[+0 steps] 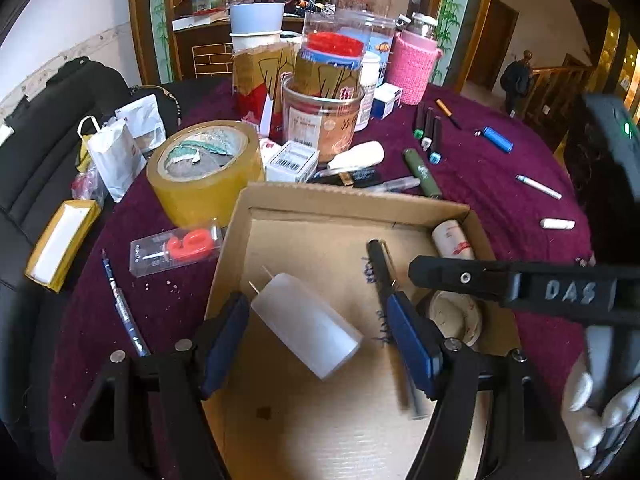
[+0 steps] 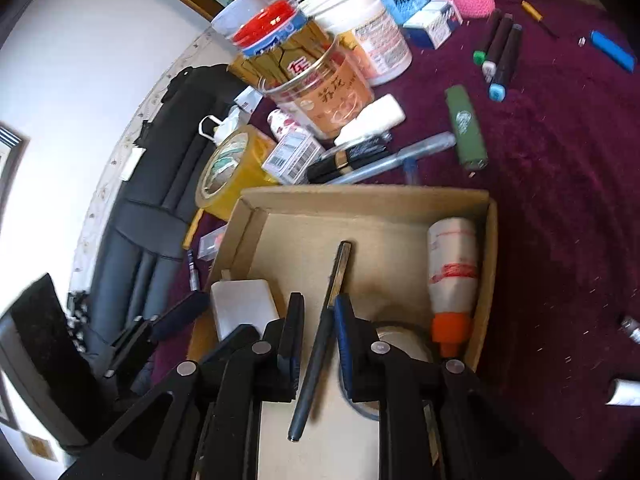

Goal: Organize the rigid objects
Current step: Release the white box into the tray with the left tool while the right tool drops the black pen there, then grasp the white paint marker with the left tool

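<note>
**Left and right wrist views, read left to right.** On the maroon-covered table (image 1: 500, 184), a large roll of tan tape (image 1: 204, 168) stands just beside the far left corner of an open cardboard box (image 1: 352, 196). My left claw (image 1: 316, 300) hangs over the box, spread wide. A white block with two prongs (image 1: 306, 324) lies on the box floor between its blue pads (image 1: 412, 336), and I cannot tell whether the left pad touches it. To its right, a black pen (image 2: 320, 340) stands tilted in the narrow gap of my right claw (image 2: 320, 300). That claw is parted slightly. The pen rests against the right-hand pad and is clear of the other, so it is not pinched. Against the box's right wall lie a white bottle with an orange cap (image 2: 452, 264) and, nearer me, a small roll of tape (image 1: 456, 316). A white-gloved hand (image 1: 592, 400) shows at the far right edge.
</note>
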A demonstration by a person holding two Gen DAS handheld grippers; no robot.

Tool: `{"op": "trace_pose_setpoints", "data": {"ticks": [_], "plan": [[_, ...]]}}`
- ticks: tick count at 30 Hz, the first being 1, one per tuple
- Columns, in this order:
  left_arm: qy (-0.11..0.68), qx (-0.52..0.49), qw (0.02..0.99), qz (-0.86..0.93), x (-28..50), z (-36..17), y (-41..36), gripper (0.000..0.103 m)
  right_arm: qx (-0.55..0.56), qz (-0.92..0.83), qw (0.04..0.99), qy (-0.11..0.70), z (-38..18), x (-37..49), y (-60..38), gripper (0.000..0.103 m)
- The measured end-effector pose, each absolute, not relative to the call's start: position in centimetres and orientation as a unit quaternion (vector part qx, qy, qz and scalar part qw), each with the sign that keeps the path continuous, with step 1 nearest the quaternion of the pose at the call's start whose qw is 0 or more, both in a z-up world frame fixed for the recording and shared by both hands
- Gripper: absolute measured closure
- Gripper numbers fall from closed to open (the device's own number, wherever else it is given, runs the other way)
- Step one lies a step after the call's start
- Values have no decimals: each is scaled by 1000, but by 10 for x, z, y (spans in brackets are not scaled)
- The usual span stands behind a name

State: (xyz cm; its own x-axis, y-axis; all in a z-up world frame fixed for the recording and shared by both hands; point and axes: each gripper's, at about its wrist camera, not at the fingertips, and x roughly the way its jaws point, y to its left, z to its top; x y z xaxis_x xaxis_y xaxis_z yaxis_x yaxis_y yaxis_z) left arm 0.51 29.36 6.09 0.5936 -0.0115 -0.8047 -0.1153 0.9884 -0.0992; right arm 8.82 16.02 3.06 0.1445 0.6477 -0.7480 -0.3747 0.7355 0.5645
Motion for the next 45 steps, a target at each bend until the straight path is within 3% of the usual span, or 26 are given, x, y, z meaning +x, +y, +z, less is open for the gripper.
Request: {"op": "trace_pose_setpoints", "data": {"ticks": [8,9,10,12,15,17,21,26,32,38,45], "plan": [[394,-103,913,12,-17,98,290,31,63,315,837,442,104,54,111,75],[385,-107,917,9,-23,104,288,26,55,306,856,413,118,46,102,66],[372,-110,922,6,-30,111,285,23,45,293,876,380,132,36,91,40],[356,-112,928,-2,-41,122,276,21,20,253,921,296,159,8,61,1],[344,-121,931,-23,-57,132,263,21,0,205,949,242,162,-10,15,0],[343,-127,930,-35,-67,134,253,21,-6,167,946,277,151,0,-9,0],[345,-135,926,-66,-86,134,226,20,96,112,927,344,106,20,-96,0],[364,-139,916,-102,-105,120,180,17,152,92,914,364,70,24,-151,1],[394,-134,901,-121,-120,97,139,18,162,241,857,426,50,36,-128,0],[413,-134,894,-112,-123,90,132,17,149,256,818,493,20,72,-97,0],[411,-132,895,-113,-122,90,134,18,190,406,710,543,6,33,-67,0]]}}
